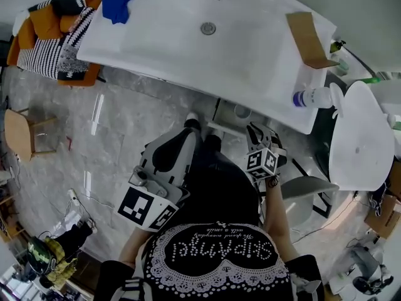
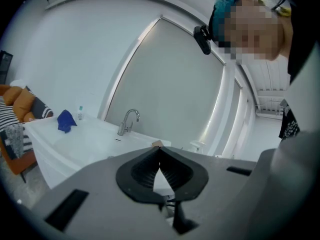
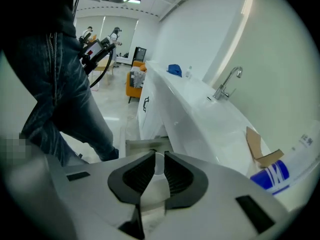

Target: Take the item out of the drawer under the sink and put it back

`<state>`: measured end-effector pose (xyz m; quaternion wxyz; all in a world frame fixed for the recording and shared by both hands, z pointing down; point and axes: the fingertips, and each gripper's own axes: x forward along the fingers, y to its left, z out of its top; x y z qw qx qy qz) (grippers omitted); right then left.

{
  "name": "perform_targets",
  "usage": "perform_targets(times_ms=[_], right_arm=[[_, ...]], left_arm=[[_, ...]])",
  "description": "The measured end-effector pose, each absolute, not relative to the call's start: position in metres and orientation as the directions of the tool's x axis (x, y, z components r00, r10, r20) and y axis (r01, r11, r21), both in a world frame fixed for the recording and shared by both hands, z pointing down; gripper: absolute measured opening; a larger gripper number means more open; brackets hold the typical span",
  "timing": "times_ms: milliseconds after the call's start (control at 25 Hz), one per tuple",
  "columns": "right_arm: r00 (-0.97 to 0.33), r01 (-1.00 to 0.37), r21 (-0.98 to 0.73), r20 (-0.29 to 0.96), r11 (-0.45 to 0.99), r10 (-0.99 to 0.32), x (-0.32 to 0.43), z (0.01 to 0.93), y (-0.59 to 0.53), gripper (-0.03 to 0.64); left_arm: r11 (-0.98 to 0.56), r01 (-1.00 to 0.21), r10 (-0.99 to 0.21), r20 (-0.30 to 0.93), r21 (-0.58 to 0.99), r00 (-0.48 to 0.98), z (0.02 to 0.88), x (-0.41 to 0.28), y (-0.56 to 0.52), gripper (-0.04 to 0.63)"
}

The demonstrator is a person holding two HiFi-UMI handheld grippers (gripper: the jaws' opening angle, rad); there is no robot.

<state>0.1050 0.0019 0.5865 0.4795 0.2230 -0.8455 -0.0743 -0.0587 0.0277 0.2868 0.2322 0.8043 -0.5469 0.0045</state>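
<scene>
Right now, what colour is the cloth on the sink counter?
Blue; the cloth shows best in the head view.

Two tools, left tool (image 2: 159, 149) and right tool (image 3: 159, 154); one sink (image 1: 188, 42), one faucet (image 2: 127, 120), one blue cloth (image 1: 117, 5), one bottle (image 1: 313, 98).

Drawer mouth: the drawer (image 1: 233, 114) is out, its near side clear from above.
Overhead: the counter (image 1: 188, 49) edge hangs over the drawer's back.
Right flank: tight, with the toilet (image 1: 360, 137) close by.
Left flank: bare marble floor (image 1: 119, 124), plenty of room.
</scene>
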Motion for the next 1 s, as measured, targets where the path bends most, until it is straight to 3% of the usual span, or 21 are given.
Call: perform_targets(times_ms=[1000], right_arm=[[-0.362, -0.121, 0.263, 0.886, 0.957, -0.289, 0.094, 0.681, -0.007, 0.063]], left_arm=[[-0.245, -0.869, -0.873, 0.291, 0.431, 0.391, 0.296, -0.047, 0.028, 0.005]])
